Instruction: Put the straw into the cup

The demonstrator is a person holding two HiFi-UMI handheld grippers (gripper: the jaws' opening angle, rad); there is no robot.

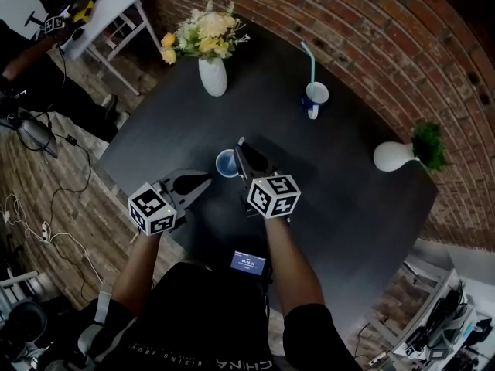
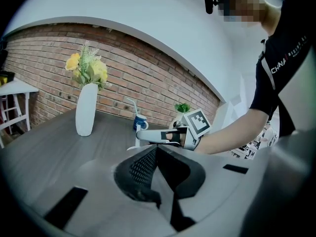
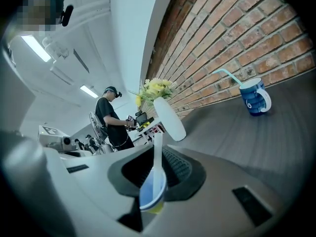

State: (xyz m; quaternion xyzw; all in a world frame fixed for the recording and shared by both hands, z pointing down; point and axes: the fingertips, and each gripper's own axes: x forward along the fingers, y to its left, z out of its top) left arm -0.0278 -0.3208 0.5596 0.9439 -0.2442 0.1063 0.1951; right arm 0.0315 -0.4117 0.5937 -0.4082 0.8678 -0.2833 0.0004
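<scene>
The straw stands upright, pinched between the jaws of the right claw. Its lower end sits inside the rim of the blue cup, which is on the tabletop right under the claw's tips. The left claw is near the cup, jaws together and empty. A mug and a vase stand well beyond.

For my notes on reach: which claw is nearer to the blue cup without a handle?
Right. The right claw is at the blue cup's rim, holding the straw over it. The left claw points at the cup from its near-left side, apart.
</scene>
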